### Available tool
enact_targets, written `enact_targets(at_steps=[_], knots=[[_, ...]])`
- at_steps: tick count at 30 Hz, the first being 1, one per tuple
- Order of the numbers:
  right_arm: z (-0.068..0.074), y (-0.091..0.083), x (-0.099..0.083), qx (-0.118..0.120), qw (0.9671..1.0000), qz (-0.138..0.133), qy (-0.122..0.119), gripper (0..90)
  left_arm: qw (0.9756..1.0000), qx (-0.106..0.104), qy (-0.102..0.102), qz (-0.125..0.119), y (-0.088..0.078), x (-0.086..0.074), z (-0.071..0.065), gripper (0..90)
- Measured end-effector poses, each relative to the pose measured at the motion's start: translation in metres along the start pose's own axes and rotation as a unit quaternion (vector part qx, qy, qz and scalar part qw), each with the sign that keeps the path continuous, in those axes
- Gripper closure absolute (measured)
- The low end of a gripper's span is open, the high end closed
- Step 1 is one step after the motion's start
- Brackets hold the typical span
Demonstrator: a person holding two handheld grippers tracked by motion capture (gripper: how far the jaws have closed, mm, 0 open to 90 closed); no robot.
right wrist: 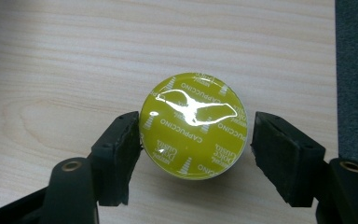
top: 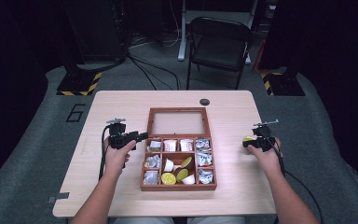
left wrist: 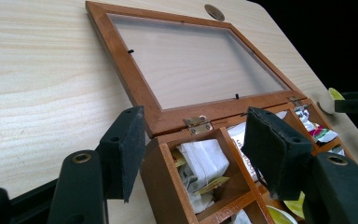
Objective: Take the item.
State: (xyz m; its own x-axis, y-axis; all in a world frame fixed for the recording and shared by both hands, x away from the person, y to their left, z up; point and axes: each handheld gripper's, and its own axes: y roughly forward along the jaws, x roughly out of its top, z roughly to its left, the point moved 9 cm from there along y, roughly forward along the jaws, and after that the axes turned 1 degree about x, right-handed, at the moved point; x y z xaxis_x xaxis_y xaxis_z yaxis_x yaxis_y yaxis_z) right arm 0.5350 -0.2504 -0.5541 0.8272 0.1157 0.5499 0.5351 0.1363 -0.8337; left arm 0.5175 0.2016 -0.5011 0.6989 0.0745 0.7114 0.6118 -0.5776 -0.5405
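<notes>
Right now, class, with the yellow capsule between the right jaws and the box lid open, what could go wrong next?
1. The right gripper has a gap beside the round cappuccino capsule; closing off-centre could squirt it toward the nearby table edge.
2. The left gripper straddles the wooden box corner; a push could shift it and its open lid.
</notes>
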Motion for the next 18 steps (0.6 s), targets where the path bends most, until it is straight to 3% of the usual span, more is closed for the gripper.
enact_targets(at_steps=[6,7,10,11,14,18], knots=[[0.002,-0.005,0.007,-0.001,0.9999,-0.012,-0.005,31.1,0.9998,0.001,0.013,0.012,0.004,-0.003,-0.001,38.5],[0.002,-0.007,0.009,-0.002,0.9999,-0.014,-0.007,31.1,0.9999,0.002,0.004,0.011,0.004,-0.003,-0.002,38.5],[0.007,-0.011,0.013,0.002,0.9997,-0.022,-0.009,31.2,0.9998,0.003,0.010,0.015,0.004,-0.003,0.000,38.5],[0.009,-0.013,0.015,0.001,0.9997,-0.022,-0.013,31.2,0.9999,0.002,0.001,0.013,0.005,-0.002,-0.001,38.4],[0.017,-0.019,0.021,0.008,0.9991,-0.032,-0.027,31.6,0.9999,0.002,0.001,0.015,0.005,-0.001,-0.002,38.5],[0.038,-0.029,0.031,0.034,0.9978,-0.045,-0.034,32.4,0.9998,0.003,0.004,0.018,0.005,0.002,-0.003,38.5]])
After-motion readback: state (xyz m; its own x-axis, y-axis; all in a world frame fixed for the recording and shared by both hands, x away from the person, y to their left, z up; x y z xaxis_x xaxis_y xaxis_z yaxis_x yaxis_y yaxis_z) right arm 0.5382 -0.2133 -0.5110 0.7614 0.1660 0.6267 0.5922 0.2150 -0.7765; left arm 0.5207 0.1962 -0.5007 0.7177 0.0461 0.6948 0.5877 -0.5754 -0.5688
